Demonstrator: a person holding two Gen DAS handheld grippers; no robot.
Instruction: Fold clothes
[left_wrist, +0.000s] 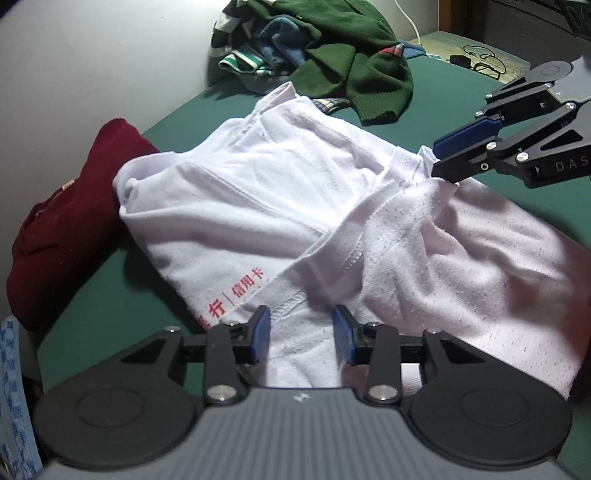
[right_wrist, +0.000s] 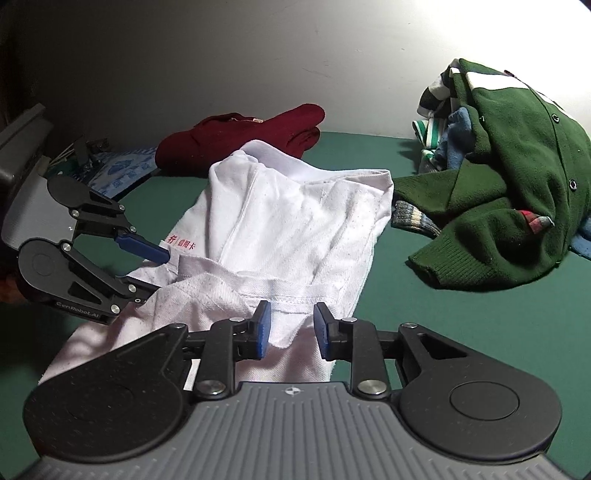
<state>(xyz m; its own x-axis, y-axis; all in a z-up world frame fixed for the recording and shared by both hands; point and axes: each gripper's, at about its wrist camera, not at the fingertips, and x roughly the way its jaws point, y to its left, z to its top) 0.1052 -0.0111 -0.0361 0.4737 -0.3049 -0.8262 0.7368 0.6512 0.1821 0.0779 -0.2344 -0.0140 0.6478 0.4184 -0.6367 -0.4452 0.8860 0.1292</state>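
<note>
Blue patterned cloth (right_wrist: 118, 173) shows clearer rightward.

We count one white shirt (left_wrist: 280, 206), one folded dark red garment (left_wrist: 62, 236), one green cardigan (right_wrist: 517, 192) on one heap of mixed clothes (right_wrist: 439, 122), and two tongs (left_wrist: 301, 336) (right_wrist: 291, 328).

Wrist views close, facing, sharing white shirt (left_wrist: 280, 206)

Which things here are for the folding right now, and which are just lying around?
In the job: white shirt, left gripper, right gripper.

Lying about: folded maroon garment, pile of unfolded clothes with the green cardigan on top, cables.
</note>
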